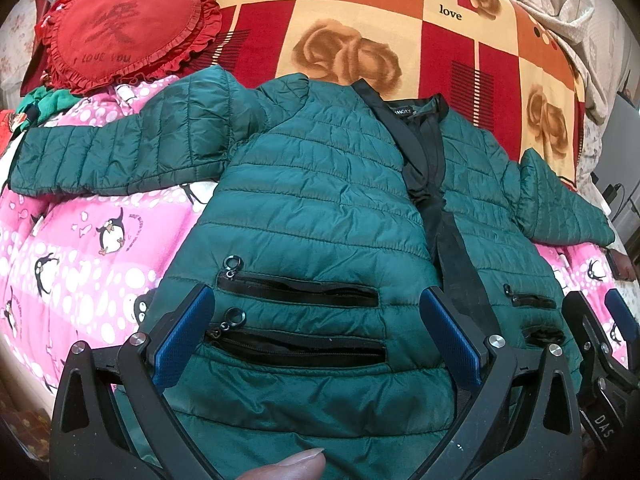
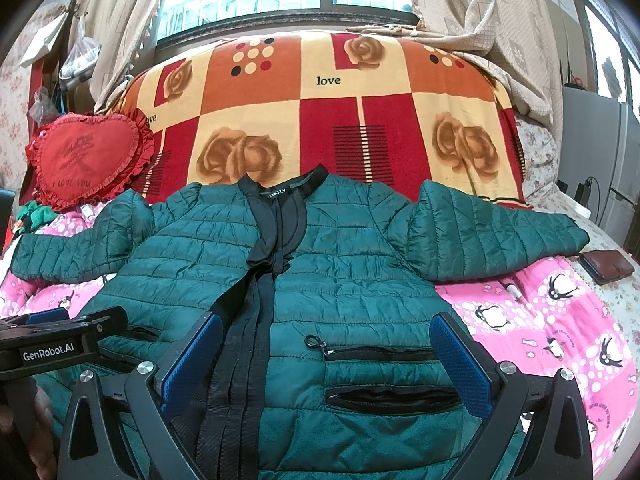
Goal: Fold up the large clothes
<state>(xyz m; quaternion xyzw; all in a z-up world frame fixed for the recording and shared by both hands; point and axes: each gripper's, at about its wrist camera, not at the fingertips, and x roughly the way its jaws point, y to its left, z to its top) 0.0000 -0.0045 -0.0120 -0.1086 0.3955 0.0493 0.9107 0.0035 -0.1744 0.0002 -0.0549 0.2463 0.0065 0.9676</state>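
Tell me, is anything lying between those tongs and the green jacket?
Nothing visible. Both the left tongs and right tongs sit open directly over the green jacket, with only its own fabric between their fingers.

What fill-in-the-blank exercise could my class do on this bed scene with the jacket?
1. The green quilted jacket lies with both sleeves spread ____.
2. The red frilled cushion is shaped like a ____.
3. The jaws of the left gripper and the right gripper stand ____.
4. The pink blanket is printed with ____.

Missing words: outward; heart; open; penguins
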